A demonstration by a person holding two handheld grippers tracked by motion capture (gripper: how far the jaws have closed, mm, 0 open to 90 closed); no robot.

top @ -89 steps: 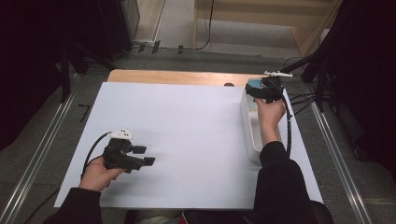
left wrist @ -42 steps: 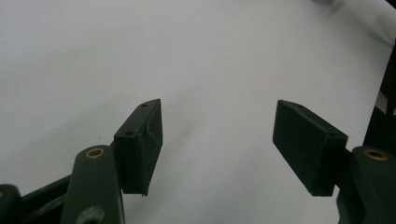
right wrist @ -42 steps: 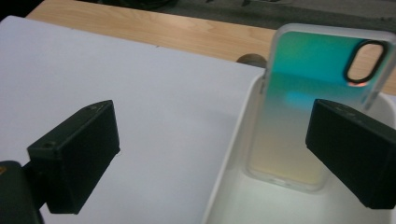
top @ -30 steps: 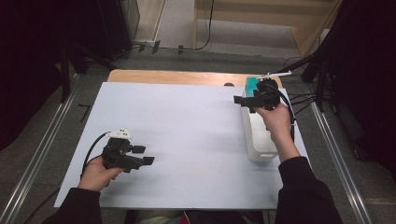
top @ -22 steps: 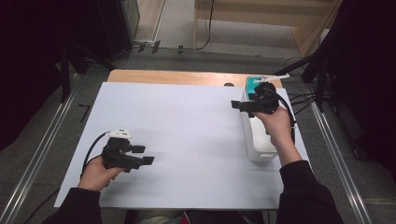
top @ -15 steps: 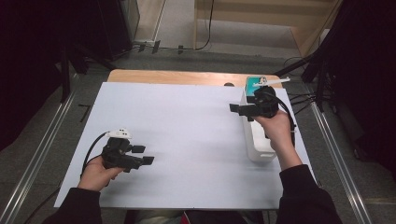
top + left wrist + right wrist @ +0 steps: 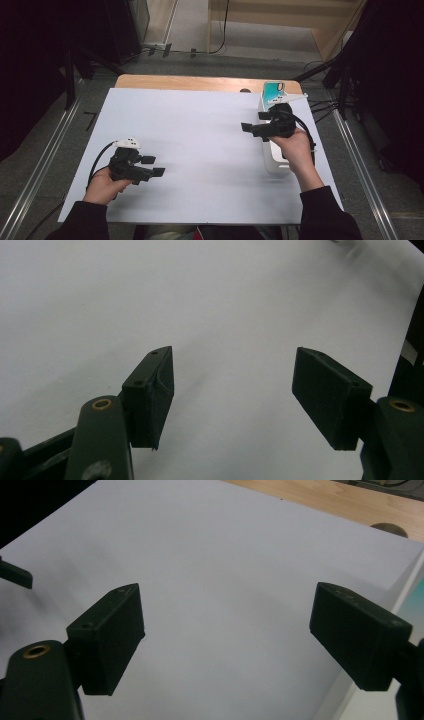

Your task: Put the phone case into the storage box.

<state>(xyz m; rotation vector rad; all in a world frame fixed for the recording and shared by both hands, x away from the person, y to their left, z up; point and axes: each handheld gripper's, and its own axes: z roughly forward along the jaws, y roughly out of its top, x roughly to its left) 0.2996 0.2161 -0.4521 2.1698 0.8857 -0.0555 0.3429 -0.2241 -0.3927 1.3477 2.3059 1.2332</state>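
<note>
Right gripper (image 7: 251, 129) wide open, empty, over bare white board (image 7: 200, 150). White tray (image 7: 272, 160) just behind it, teal phone (image 7: 274, 91) at the tray's far end (untouched). Risk: hand's cable snagging the tray. Left gripper (image 7: 152, 166) open, idle.

matt white board (image 7: 200, 145), wood tabletop (image 7: 190, 82), glossy plastic tray (image 7: 274, 159)

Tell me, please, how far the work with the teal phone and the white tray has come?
Done: nothing visible yet; the teal phone sits at the far end of the white tray. In hand: the right claw is by the tray, open and empty, its jaws having just closed a little; the left claw rests open on the white sheet. Left: probably grasping and moving the phone.
</note>
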